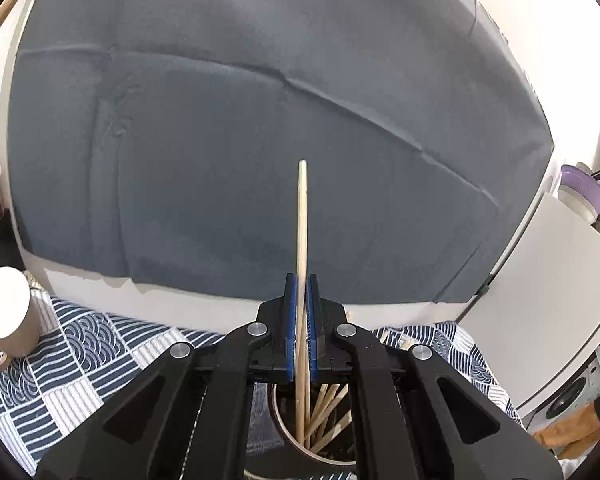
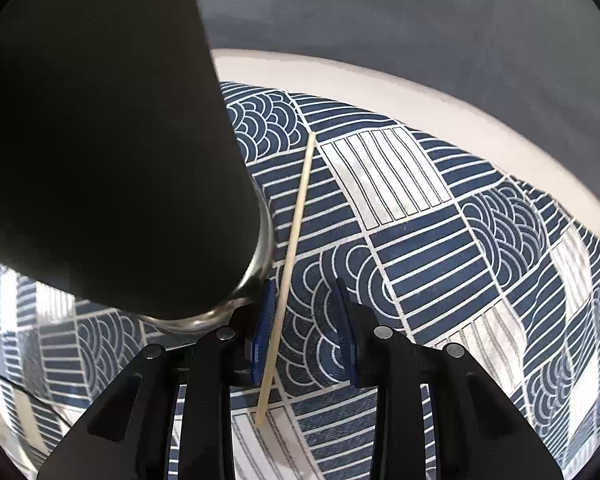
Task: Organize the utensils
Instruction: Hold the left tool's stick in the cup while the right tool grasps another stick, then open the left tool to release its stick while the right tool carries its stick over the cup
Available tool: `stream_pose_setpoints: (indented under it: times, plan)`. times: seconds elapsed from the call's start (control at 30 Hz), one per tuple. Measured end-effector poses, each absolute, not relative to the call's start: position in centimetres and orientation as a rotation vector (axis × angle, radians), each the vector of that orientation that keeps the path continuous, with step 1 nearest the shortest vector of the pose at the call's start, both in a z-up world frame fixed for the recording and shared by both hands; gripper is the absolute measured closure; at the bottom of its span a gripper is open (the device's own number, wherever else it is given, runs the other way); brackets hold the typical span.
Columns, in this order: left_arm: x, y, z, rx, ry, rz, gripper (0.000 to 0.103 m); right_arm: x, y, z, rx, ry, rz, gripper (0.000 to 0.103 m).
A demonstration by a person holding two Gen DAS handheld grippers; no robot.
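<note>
While the left tool (image 1: 302, 296) clamps a chopstick (image 1: 302, 220), the right tool (image 2: 304, 320) stands partly open around another chopstick (image 2: 290, 264).

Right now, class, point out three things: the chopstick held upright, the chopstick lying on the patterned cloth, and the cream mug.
Upright chopstick (image 1: 302, 220): left wrist view, mid-shaft above the jaws.
Lying chopstick (image 2: 296, 224): right wrist view, mid-shaft on the cloth.
Cream mug (image 1: 18, 320): left wrist view, its outer wall.

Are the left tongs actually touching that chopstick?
Touching. In the left wrist view, the left tongs are shut on the chopstick, both blue pads pressing its sides with no gap.
</note>
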State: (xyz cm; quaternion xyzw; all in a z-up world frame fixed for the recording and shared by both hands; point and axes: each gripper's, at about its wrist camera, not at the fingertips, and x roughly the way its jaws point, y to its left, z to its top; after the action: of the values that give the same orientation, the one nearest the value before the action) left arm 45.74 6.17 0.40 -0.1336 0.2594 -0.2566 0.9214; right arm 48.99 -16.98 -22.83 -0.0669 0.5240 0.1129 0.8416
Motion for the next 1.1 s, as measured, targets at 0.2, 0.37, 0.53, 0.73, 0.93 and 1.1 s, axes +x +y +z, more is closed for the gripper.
stream_pose_setpoints:
  times: [0.2,0.37,0.53,0.73,0.93,1.1]
  plan:
    - [44.5,6.7,0.2,-0.287,0.548,-0.498,0.084,48.4,-17.5,-22.9,-0.097,1.146,0.246,0.098]
    - [43.1,7.1,0.8,-0.273,0.558,-0.468,0.075,47.7,-20.6,-22.8,0.064,1.171,0.241,0.098]
    - [41.1,8.0,1.7,-0.237,0.567,-0.438,0.062,45.7,-23.0,-20.4,0.156,1.119,0.205,0.098]
    - [38.9,10.2,1.4,-0.203,0.635,-0.413,0.053,43.5,-23.9,-13.9,0.19,0.988,0.183,0.098]
    - [36.7,13.0,0.6,-0.151,0.693,-0.386,0.042,43.0,-21.9,-6.1,0.192,0.792,0.226,0.098]
    - [35.1,15.8,0.1,-0.098,0.715,-0.363,0.028,44.0,-19.7,-2.6,0.187,0.685,0.262,0.098]
